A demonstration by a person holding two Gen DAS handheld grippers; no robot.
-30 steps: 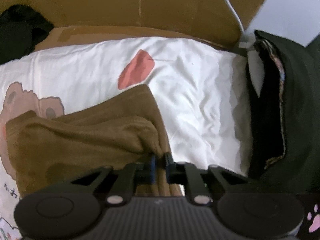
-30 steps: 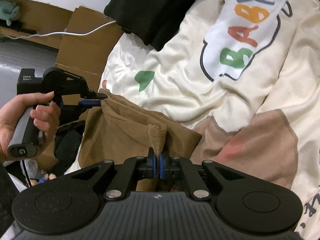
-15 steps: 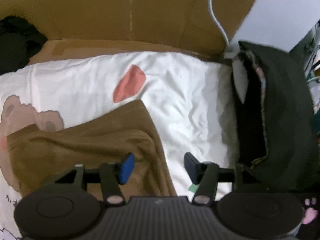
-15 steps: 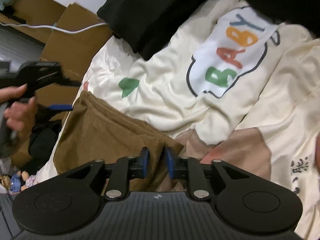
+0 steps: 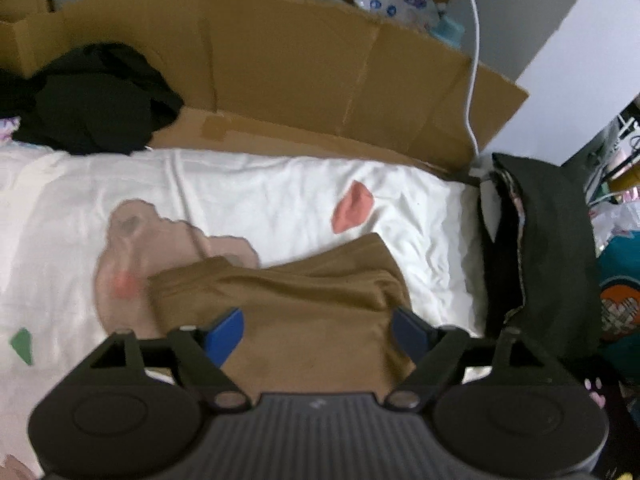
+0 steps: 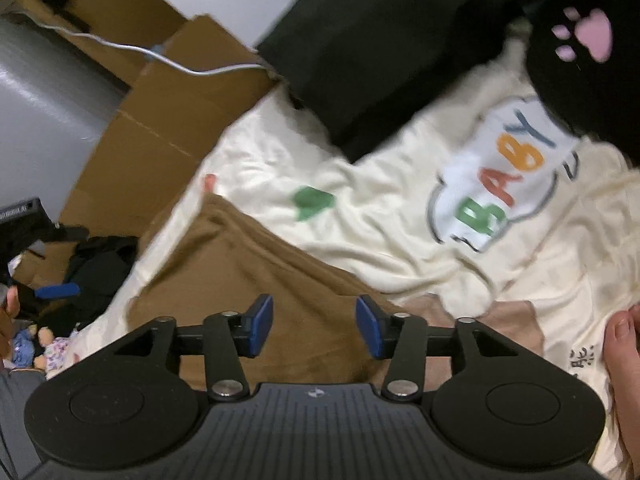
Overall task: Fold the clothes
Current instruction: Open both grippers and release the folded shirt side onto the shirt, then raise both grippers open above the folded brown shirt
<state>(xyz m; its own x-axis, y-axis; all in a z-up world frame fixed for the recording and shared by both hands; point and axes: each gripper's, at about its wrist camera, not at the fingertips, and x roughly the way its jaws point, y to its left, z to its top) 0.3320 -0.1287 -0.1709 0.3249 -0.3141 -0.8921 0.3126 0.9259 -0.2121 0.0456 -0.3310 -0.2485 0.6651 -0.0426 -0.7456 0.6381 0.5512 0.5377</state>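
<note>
Lying Loose: Brown Garment Rests Between Two Open Tongs

Lying on the cream printed bedsheet, the brown garment fills the lower middle of the left wrist view, its near edge running under the tool body. The left tongs are spread wide, one blue pad at each side of the cloth, and grip nothing. A pink patch of the sheet's print shows just above the garment's upper right corner. A black pile of clothing sits at the upper left, against the cardboard that lines the far edge of the bed. A dark folded item lies at the right edge.

In the right wrist view the brown garment spreads from the centre toward the lower left. The right tongs are also parted wide above it, holding nothing. The word "BABY" is printed on the sheet at the upper right, beneath a black cushion with a pink paw print. A bare foot appears at the right edge. The view is somewhat blurred.
</note>
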